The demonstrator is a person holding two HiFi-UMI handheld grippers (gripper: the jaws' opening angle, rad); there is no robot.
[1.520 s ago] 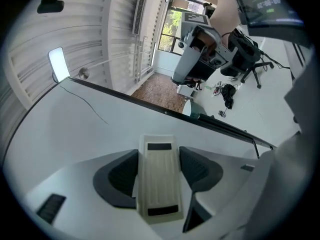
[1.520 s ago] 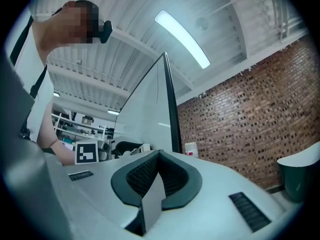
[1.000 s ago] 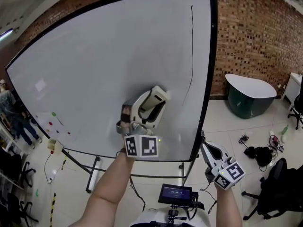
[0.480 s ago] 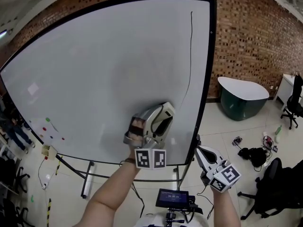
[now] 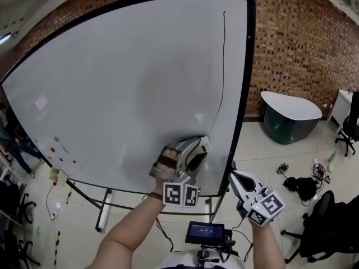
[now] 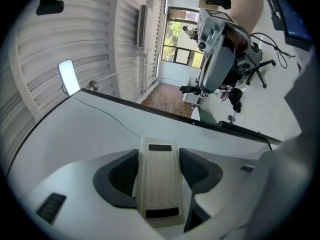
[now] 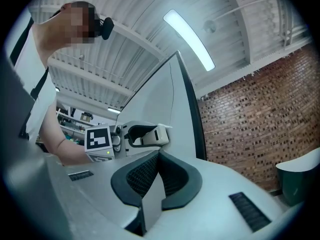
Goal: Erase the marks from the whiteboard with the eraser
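1. Left gripper: clenched on the eraser, a pad against each long side. The jaws have just tightened a little.
2. Eraser lies flat against the whiteboard, low down near the right edge.
3. A thin black line runs down the board's right side. The eraser sits just below and left of its lower end.
4. Right gripper: clamped together, nothing between the jaws, held off the board's lower right corner.
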